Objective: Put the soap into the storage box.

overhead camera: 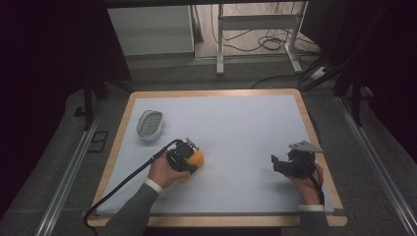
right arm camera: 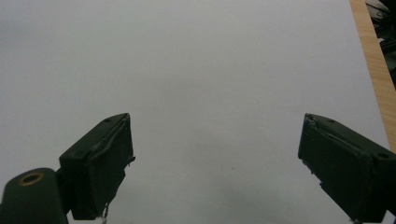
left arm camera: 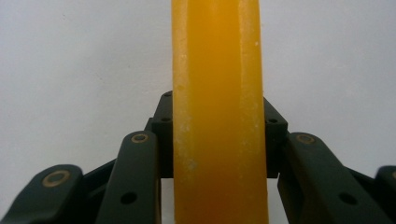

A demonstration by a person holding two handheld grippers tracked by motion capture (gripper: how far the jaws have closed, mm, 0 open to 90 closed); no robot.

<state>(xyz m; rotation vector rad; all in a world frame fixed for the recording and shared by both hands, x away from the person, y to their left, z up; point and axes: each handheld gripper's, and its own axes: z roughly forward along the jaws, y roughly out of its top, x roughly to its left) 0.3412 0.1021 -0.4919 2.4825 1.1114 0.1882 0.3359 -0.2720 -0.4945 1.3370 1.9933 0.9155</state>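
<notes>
**Left gripper clamps a yellow block; right gripper held open over the mat**

A yellow block sits low over the left-centre of a pale mat, pinched between the two black jaws of the left gripper. In the left gripper view the block stands as a tall, waxy yellow-orange bar running from top to bottom, with the jaws pressed against its two sides. The person's left hand holds that gripper, and a black cable trails from it toward the table's near left corner.

On the right side of the mat, well apart from the block, the right hand holds the right gripper. Its jaws are spread wide with bare mat between them.

A small oval grey dish rests near the mat's far left edge. The mat lies on a wooden table.
</notes>
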